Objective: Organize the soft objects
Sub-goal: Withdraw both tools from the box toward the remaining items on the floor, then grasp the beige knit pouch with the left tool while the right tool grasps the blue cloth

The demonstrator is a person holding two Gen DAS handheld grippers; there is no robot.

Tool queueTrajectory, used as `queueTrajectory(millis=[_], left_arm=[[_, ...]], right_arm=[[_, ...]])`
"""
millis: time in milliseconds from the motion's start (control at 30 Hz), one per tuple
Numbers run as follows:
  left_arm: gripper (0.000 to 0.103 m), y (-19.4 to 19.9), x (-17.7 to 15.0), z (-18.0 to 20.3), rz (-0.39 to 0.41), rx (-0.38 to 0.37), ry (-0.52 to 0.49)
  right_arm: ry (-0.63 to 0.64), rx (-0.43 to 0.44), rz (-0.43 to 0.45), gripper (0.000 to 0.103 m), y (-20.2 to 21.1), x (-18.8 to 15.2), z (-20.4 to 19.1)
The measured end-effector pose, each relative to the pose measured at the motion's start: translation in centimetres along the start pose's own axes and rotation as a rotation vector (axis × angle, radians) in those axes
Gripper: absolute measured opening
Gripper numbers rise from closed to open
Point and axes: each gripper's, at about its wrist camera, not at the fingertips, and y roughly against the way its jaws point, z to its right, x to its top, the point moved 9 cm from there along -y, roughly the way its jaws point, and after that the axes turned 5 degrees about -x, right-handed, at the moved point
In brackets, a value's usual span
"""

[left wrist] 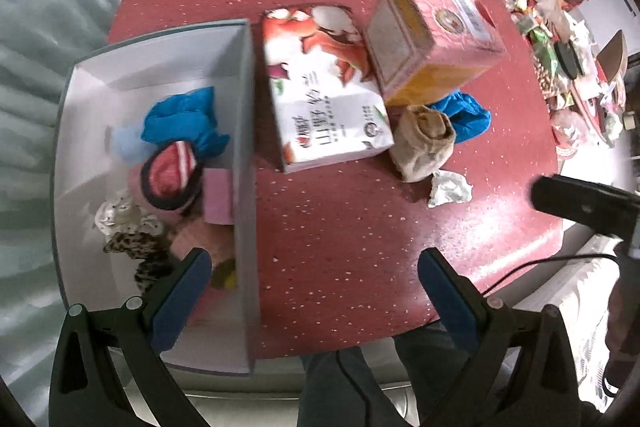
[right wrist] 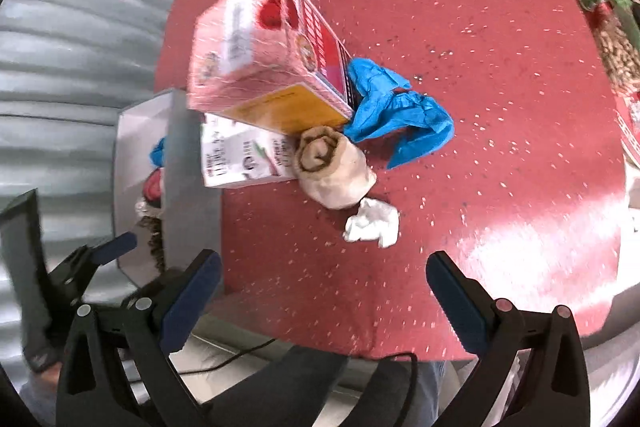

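Far left: grey box (left wrist: 244,155) sits at the counter (left wrist: 352,219) edge, open top, already holding a blue cloth (left wrist: 180,123), a red-and-black rolled item (left wrist: 172,179), a pink block (left wrist: 218,195), a leopard-print piece (left wrist: 140,255) and some whitish fabric (left wrist: 116,215). Left gripper (left wrist: 314,291) hovers above the box's right wall, jaws spread wide, nothing between them; one blue pad (left wrist: 184,299) over the box interior, the other over bare counter. Just right of the box: white-and-red carton (left wrist: 320,87) lying flat, then a pink-and-yellow carton (left wrist: 432,35) touching it, tilted. In front of those two cartons: beige rolled sock bundle (right wrist: 332,167), touching the white carton. Blue crumpled cloth (right wrist: 400,115) lies right of the bundle, partly tucked under the pink carton. White crumpled wad (right wrist: 374,221) sits just in front of the bundle, very close, can't tell if touching. Right gripper (right wrist: 322,299) hangs over the near counter edge, short of the wad, jaws wide open and empty. Frames are motion-blurred, fine detail unreliable.
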Motion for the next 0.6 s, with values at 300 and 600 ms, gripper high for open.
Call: queueTrajectory(millis=[300,600], left_arm=[[0.103,-2.1,-1.2,1.8,-0.047,0.014,0.022],[0.103,-4.3,-3.3,1.8,-0.09,0.027,0.087]], right_arm=[[0.068,0.018,0.062,0.103,-5.9,3.1,-1.2],[0.0,0.036,0.063,0.051,-8.8,3.2,0.4]])
